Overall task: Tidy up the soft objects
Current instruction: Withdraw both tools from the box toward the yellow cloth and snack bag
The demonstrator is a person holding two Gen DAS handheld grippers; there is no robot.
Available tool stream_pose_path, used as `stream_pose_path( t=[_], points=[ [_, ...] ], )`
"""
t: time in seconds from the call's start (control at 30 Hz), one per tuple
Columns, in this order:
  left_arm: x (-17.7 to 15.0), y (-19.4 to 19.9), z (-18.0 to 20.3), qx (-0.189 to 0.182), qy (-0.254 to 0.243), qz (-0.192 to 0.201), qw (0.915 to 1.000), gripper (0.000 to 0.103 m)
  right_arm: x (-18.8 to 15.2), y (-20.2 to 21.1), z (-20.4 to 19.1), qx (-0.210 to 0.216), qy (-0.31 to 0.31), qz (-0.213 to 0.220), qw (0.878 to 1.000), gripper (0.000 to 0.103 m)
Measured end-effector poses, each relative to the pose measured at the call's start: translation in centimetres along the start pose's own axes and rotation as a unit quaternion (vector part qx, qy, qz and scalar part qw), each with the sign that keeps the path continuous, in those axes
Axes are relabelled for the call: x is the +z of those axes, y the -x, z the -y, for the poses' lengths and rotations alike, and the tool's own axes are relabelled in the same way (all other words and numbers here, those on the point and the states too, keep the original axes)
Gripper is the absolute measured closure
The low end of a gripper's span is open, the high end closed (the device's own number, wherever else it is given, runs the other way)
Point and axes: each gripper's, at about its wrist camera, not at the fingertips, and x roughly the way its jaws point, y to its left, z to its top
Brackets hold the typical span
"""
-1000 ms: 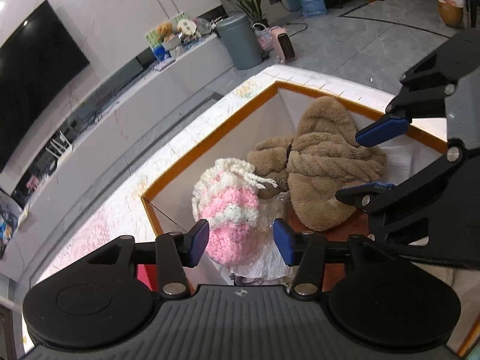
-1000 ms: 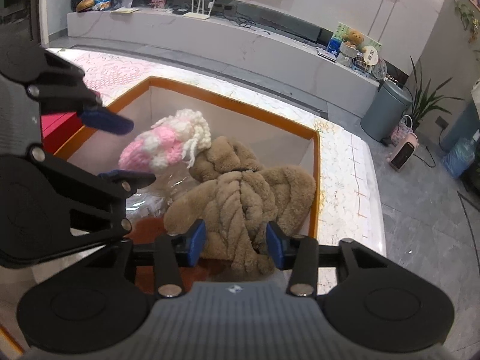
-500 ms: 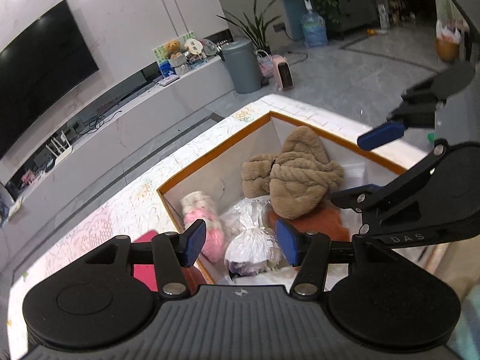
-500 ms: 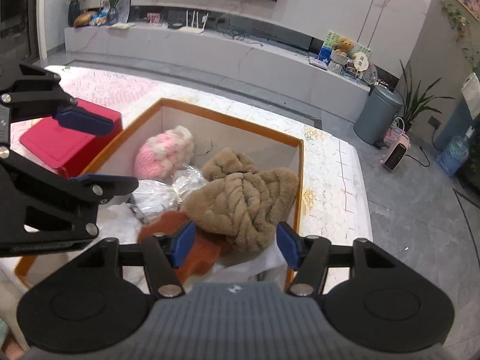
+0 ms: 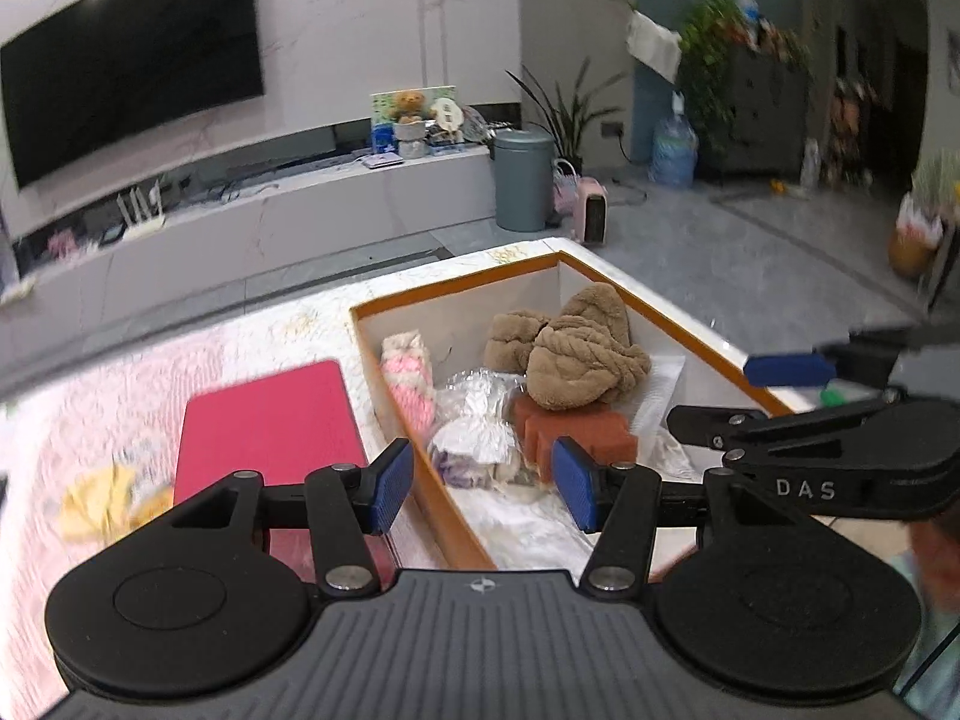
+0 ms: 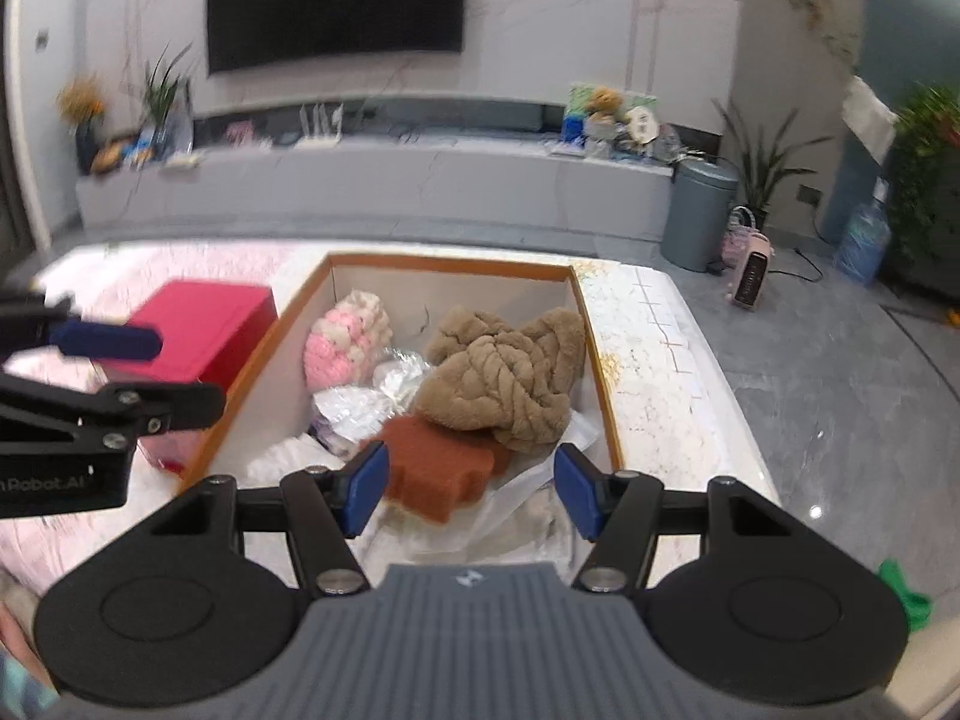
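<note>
While both grippers hang above its near end, the box (image 6: 600,372), orange-rimmed and white-walled, serves as landmark; its long axis runs away from the cameras toward the TV wall.

Contents, from the far wall toward the near end:
- Pink hat (image 6: 348,342), knitted pink and cream, in the far left corner against the left wall.
- Brown hat (image 6: 510,372), plush and cable-twisted, far right, overlapping the sponge.
- Plastic bag (image 6: 366,402), crumpled and clear, mid-box between the two hats.
- Sponge (image 6: 438,468), rust-coloured block, centre, partly under the brown hat.
- White wrapping (image 6: 528,516), loose at the near end.

Grippers:
- Right gripper (image 6: 471,489): pads apart, nothing between them; its jaws have just been opening. It points down into the near end, the sponge and brown hat just ahead of it.
- Left gripper (image 5: 483,483): pads apart, nothing held. It straddles the left rim, the bag just ahead, the pink hat farther along the left wall.

Outside the box:
- Red case (image 5: 270,420), just beside the left wall.
- Yellow item (image 5: 102,504), blurred, left of the case; possibly a soft piece not yet stowed, in which case the left gripper is the nearer.

Room: the box lies open from above; the rim is the only edge to clear. The right wall runs close to the table (image 6: 654,360) edge, so the freer side is the left.
</note>
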Motion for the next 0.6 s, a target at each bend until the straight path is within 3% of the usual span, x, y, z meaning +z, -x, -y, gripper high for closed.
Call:
stream_pose_path(
  t=[0.33, 0.6],
  points=[
    [-3.5, 3.3, -2.6, 0.012, 0.058, -0.008, 0.9982, 0.042, -3.3, 2.7, -3.5, -0.006, -0.047, 0.046, 0.998, 0.042],
    [-5.0, 5.5, -5.6, 0.056, 0.106, -0.035, 0.9922, 0.044, -4.3, 3.8, -7.2, 0.016, -0.027, 0.048, 0.998, 0.042]
  ],
)
